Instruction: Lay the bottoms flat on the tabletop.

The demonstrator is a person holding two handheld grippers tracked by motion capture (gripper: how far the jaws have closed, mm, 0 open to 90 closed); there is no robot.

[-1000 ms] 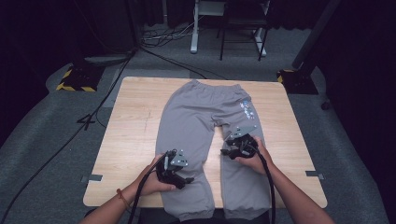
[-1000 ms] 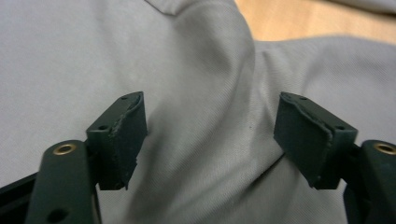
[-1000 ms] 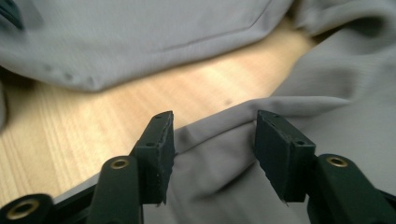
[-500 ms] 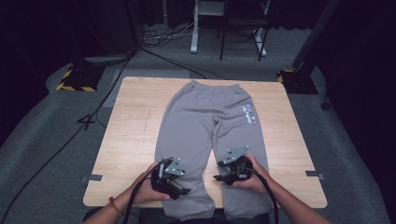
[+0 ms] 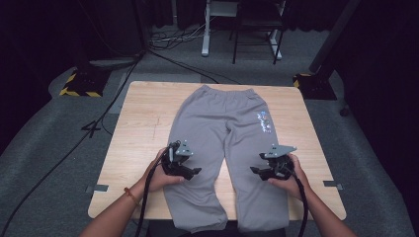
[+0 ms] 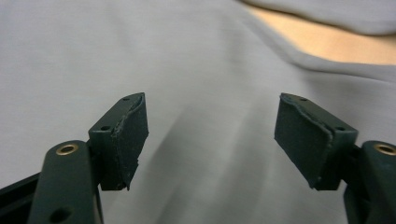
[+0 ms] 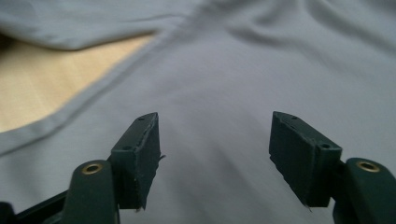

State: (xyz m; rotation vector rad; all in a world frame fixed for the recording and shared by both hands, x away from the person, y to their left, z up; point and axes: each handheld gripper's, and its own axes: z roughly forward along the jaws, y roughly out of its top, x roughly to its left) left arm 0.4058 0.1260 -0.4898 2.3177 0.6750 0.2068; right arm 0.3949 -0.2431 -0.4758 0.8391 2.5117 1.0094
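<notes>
Grey sweatpants [image 5: 225,123] lie flat on the wooden table [image 5: 143,123], waistband at the far end and both cuffs hanging over the near edge. My left gripper [image 5: 193,171] hovers over the left leg near the knee. Its jaws stand open with only fabric [image 6: 201,70] beneath them. My right gripper [image 5: 255,170] is over the right leg at the same height. Its jaws have just been opening and now stand wide, with nothing between the pads [image 7: 140,154], just cloth [image 7: 261,60] below.
A strip of bare wood [image 5: 230,173] shows between the two legs. A small printed logo [image 5: 264,121] marks the right thigh. Beyond the table stand a chair and desk legs [image 5: 247,29], with cables [image 5: 99,118] on the grey floor.
The right gripper let go of the right leg and moved right. The left gripper moved slightly away from me. The right leg now lies straighter, with a gap between the legs.
</notes>
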